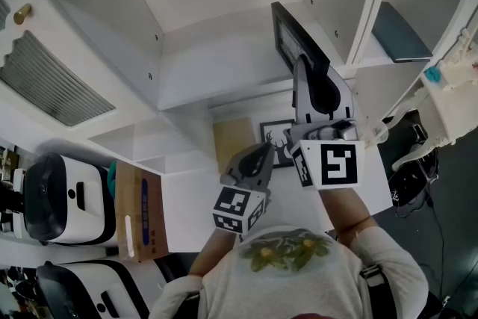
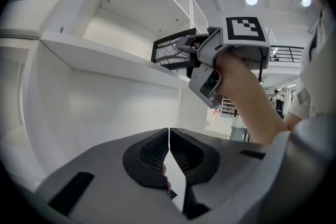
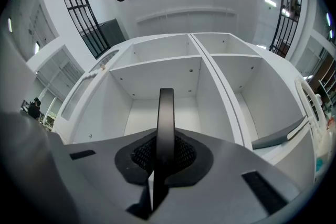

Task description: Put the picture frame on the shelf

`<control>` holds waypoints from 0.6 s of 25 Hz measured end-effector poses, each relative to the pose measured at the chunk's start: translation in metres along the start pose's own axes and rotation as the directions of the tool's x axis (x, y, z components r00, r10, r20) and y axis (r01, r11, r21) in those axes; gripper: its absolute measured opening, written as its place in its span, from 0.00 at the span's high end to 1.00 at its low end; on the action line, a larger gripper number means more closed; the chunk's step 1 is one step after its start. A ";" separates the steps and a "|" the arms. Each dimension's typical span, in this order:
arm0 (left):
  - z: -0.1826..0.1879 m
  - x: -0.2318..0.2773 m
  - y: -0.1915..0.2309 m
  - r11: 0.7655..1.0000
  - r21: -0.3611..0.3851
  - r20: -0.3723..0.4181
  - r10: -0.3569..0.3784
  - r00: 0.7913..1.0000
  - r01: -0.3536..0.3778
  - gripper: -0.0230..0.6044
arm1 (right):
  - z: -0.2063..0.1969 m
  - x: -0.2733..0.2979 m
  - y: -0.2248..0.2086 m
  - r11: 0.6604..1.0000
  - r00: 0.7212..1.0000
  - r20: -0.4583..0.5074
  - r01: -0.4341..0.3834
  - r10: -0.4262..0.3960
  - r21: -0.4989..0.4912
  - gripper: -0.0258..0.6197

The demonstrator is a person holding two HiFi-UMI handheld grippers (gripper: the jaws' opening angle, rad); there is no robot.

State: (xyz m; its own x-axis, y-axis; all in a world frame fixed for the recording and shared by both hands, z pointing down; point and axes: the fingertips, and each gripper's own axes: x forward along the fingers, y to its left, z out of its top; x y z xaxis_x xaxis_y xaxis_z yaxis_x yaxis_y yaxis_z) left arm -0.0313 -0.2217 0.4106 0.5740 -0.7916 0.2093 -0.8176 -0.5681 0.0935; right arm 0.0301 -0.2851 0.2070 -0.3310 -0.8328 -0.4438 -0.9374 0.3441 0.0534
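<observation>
1 slim, perhaps plastic, black frame (image 3: 166,113)

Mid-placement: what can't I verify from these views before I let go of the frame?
- Whether the frame rests on the shelf: in the head view the right gripper covers its lower part, and in the left gripper view it is too small to tell.
- The frame's image: the right gripper view shows it edge-on only.
- The dark slab in the next bay: the upright cuts it off in the head view.

Black picture frame (image 1: 285,37) upright at white shelf (image 1: 213,67)
</observation>
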 end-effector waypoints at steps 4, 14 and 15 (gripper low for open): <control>-0.001 0.001 0.001 1.000 -0.002 -0.002 0.000 1.000 0.000 0.91 | -0.003 0.005 0.000 1.000 1.000 -0.006 -0.001 0.001 -0.001 0.90; -0.003 0.004 0.004 1.000 -0.006 -0.008 -0.004 1.000 0.004 0.91 | -0.008 0.015 -0.001 1.000 1.000 -0.016 -0.002 0.002 0.001 0.90; -0.003 0.004 0.004 1.000 -0.007 -0.009 -0.005 1.000 0.005 0.91 | -0.008 0.016 -0.001 1.000 1.000 -0.017 -0.002 0.002 0.001 0.90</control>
State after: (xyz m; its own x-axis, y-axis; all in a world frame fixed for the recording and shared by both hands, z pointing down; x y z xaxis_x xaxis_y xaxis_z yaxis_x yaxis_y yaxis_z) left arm -0.0322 -0.2264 0.4148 0.5775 -0.7870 0.2172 -0.8152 -0.5703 0.1010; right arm 0.0250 -0.3022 0.2073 -0.3345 -0.8394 -0.4283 -0.9367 0.3461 0.0534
